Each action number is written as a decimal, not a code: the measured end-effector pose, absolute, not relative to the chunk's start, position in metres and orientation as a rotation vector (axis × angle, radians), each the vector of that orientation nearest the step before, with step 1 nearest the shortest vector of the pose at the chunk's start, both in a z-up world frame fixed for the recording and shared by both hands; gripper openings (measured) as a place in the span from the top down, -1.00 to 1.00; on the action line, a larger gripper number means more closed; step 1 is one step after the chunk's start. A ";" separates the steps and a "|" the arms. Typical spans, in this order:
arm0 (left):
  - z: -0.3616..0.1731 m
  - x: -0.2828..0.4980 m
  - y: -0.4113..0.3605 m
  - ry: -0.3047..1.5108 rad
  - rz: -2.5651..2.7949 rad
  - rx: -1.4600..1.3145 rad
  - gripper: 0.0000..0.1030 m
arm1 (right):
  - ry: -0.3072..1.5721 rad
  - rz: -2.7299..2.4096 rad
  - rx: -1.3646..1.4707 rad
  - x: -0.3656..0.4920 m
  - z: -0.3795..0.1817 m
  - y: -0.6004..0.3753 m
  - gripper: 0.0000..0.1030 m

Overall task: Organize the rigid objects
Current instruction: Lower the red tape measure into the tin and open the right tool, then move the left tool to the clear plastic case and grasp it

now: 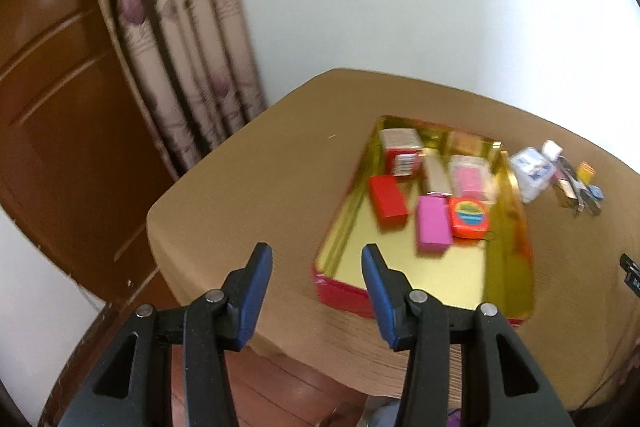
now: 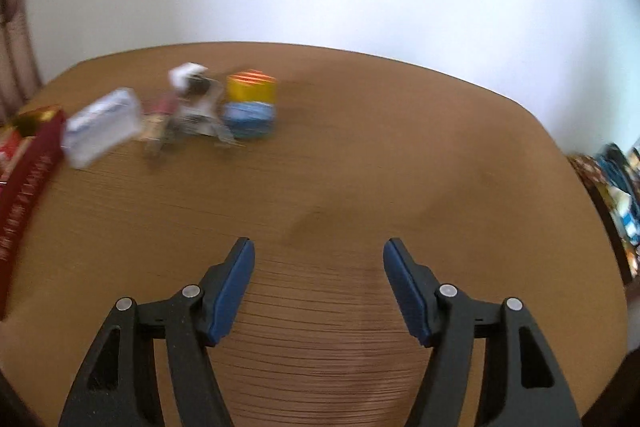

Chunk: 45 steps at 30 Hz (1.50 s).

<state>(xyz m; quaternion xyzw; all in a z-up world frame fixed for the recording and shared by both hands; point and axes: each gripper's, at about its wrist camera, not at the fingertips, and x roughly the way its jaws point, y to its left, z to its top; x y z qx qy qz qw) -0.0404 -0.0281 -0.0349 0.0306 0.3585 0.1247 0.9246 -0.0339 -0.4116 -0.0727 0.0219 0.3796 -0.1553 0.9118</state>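
Observation:
A red tin with a gold lining [image 1: 436, 279] lies on the tan table. Inside it sit a red block [image 1: 387, 201], a pink block [image 1: 432, 225], an orange tape measure [image 1: 469, 217], a red box [image 1: 402, 149] and a clear case with a pink card [image 1: 472, 177]. My left gripper [image 1: 317, 254] hovers open and empty at the tin's near left corner. My right gripper [image 2: 319, 250] is open and empty above bare table. Beyond it to the left lie a white-blue packet [image 2: 102, 127], small metal items [image 2: 192, 115] and a yellow-and-blue round piece [image 2: 250, 107]. The tin's red wall [image 2: 28, 183] shows at the left edge.
A curtain [image 1: 172, 39] and a brown wooden door [image 1: 60, 107] stand left of the table, with a white wall behind. Colourful clutter [image 2: 616, 179] lies past the table's right edge. A black object [image 1: 630, 273] pokes in at the right edge of the left wrist view.

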 end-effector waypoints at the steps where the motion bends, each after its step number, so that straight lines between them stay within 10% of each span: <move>1: -0.032 -0.042 -0.035 0.722 0.234 0.081 0.08 | 0.784 -0.330 0.056 -0.036 -0.074 -0.420 -0.26; 12: 0.014 -0.030 -0.127 0.539 -0.135 0.302 0.08 | 0.730 -0.219 0.222 -0.041 -0.071 -0.442 -0.32; 20: 0.006 0.039 -0.179 0.814 -0.326 0.358 -0.22 | 0.694 -0.175 0.319 -0.050 -0.069 -0.450 -0.35; 45: -0.053 0.189 -0.266 0.968 -0.627 0.727 -0.22 | 0.717 -0.105 0.430 -0.049 -0.076 -0.463 -0.42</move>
